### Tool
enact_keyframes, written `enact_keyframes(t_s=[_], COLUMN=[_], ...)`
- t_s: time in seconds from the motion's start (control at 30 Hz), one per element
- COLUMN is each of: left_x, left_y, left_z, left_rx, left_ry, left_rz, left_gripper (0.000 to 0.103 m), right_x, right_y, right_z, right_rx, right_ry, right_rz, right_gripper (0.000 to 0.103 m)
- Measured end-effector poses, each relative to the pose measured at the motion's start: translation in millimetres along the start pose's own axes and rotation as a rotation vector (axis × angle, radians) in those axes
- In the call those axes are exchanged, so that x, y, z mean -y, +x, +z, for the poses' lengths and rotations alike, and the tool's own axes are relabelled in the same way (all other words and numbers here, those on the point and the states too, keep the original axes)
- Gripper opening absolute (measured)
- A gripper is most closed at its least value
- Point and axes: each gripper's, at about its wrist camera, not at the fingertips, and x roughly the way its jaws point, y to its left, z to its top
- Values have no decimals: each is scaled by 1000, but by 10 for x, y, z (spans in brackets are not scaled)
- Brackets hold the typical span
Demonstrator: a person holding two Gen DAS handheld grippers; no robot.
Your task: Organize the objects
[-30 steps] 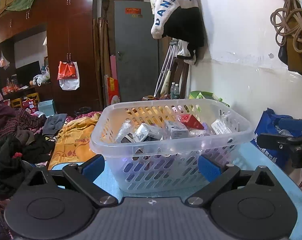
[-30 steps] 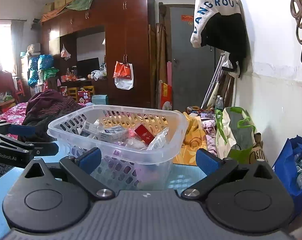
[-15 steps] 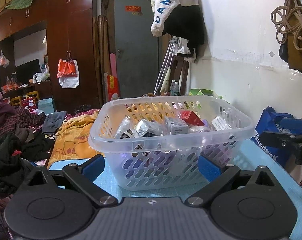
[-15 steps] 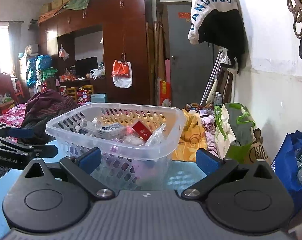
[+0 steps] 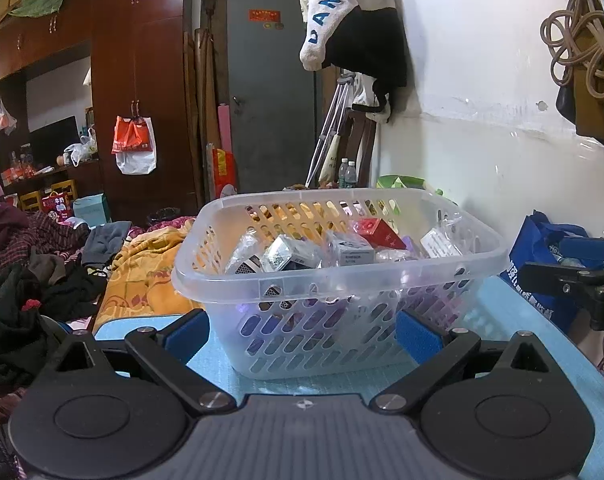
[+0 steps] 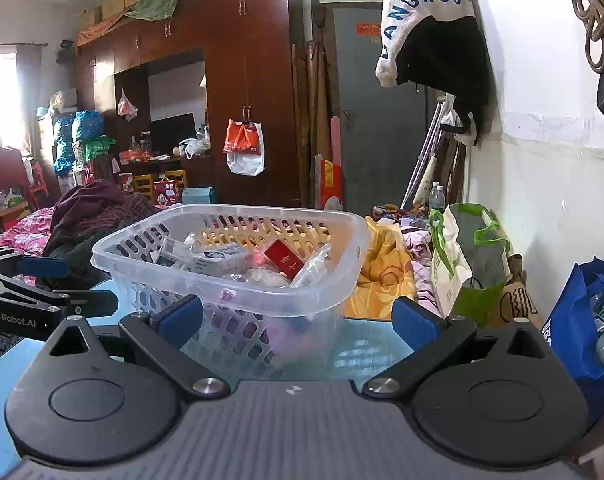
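Left wrist view: translucent white perforated plastic basket (image 5: 337, 280) standing on the blue bench top (image 5: 513, 312), near its far edge, filled with small boxes and clear packets, among them a red carton (image 5: 379, 233). The left gripper (image 5: 302, 330) faces the basket's near wall, jaws spread wide and holding nothing, apparently poised for a reach inside. The right gripper (image 6: 298, 320), likewise spread and empty, faces a near corner. Only the right wrist view shows the green-and-white tote bag (image 6: 465, 256) beside the bench; only the left shows both the basket's near corners.
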Motion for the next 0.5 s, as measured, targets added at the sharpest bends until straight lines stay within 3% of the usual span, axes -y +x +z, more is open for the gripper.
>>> enact_keyframes(t_s=[0.5], left_x=[36], left_y=[30], left_z=[-19], left_rx=[-8], left_ry=[0], left_rz=[-7], left_gripper=[101], right_x=[-5], right_y=[1], right_z=[0], right_rx=[0], right_ry=[-5], right_rz=[-3], right_gripper=[103])
